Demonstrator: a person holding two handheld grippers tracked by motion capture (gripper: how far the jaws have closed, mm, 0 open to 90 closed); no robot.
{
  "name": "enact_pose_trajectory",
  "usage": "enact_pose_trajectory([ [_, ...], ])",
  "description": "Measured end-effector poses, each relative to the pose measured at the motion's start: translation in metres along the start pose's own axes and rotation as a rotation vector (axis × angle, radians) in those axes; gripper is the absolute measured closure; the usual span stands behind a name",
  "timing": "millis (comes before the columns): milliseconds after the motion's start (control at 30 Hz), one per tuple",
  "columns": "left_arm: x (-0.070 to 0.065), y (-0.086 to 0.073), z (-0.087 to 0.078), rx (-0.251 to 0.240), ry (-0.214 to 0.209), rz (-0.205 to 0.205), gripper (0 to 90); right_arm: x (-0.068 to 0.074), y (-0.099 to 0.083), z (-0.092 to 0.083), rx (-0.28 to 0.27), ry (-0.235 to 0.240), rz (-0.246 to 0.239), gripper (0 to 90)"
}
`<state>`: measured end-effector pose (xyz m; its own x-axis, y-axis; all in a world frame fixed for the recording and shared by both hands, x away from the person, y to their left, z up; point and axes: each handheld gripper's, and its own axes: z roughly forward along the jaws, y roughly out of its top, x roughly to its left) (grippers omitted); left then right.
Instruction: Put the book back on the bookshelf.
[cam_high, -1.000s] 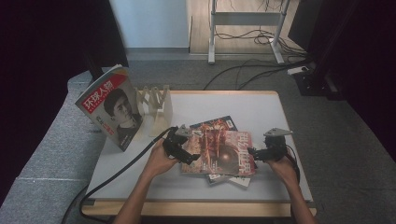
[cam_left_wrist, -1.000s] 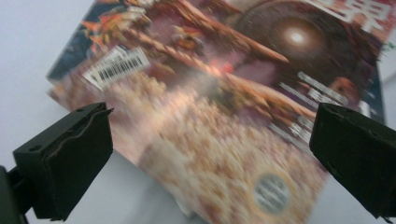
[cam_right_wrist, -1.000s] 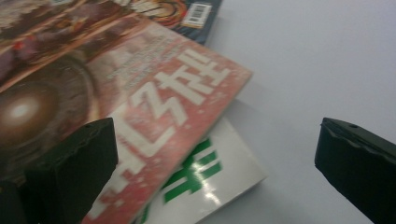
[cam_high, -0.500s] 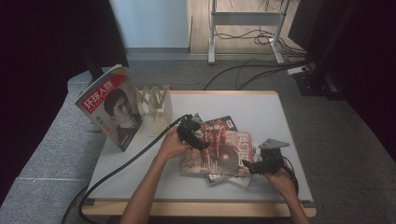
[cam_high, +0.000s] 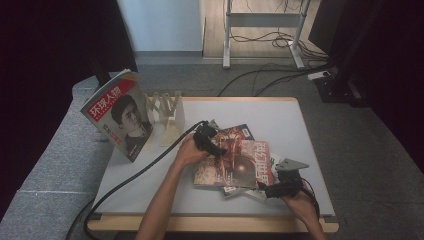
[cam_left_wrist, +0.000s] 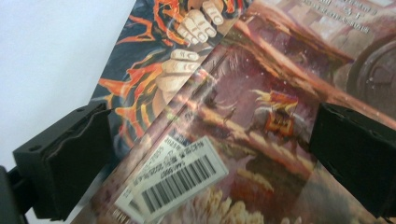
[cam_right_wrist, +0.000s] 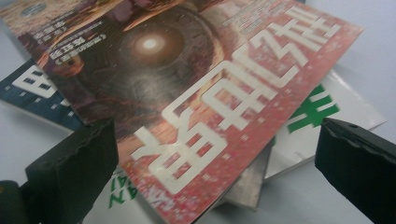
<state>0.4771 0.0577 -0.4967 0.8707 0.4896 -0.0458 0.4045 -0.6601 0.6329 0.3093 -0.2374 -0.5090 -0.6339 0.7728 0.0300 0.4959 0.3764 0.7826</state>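
A red magazine (cam_high: 236, 164) lies on top of a loose pile on the white table (cam_high: 280, 120). My left gripper (cam_high: 216, 148) hovers open over the pile's far left corner. In the left gripper view a barcode label (cam_left_wrist: 180, 176) on the red cover sits between the jaws, and a flame-patterned magazine (cam_left_wrist: 149, 65) lies underneath. My right gripper (cam_high: 264, 189) is open at the pile's near right corner. In the right gripper view the red magazine (cam_right_wrist: 201, 93) reaches between the wide-apart jaws, above a white magazine with green letters (cam_right_wrist: 317, 114) and a dark blue one (cam_right_wrist: 32, 91).
A large magazine with a portrait cover (cam_high: 119, 116) stands tilted in a wooden rack (cam_high: 169, 114) at the table's far left. A black cable (cam_high: 135, 175) trails from the left gripper across the table's left half. Grey floor surrounds the table.
The left gripper has moved right and away, onto the pile's far left corner. The right gripper has drawn back toward the table's near edge, to the pile's near right corner.
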Motion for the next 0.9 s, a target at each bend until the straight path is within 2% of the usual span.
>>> enact_pose_trajectory([
  [133, 0.001, -0.001, 0.003, -0.014, -0.026, -0.010, 0.0, 0.003, -0.005, 0.003, 0.015, 0.001, -0.003, 0.0],
  [433, -0.006, -0.003, -0.001, 0.008, -0.032, 0.002, 0.0, 0.002, -0.007, 0.003, 0.021, 0.001, -0.005, 0.0],
  [900, -0.016, -0.021, -0.015, 0.016, -0.012, -0.021, 0.0, -0.021, -0.006, 0.003, 0.032, -0.051, 0.040, 0.0],
])
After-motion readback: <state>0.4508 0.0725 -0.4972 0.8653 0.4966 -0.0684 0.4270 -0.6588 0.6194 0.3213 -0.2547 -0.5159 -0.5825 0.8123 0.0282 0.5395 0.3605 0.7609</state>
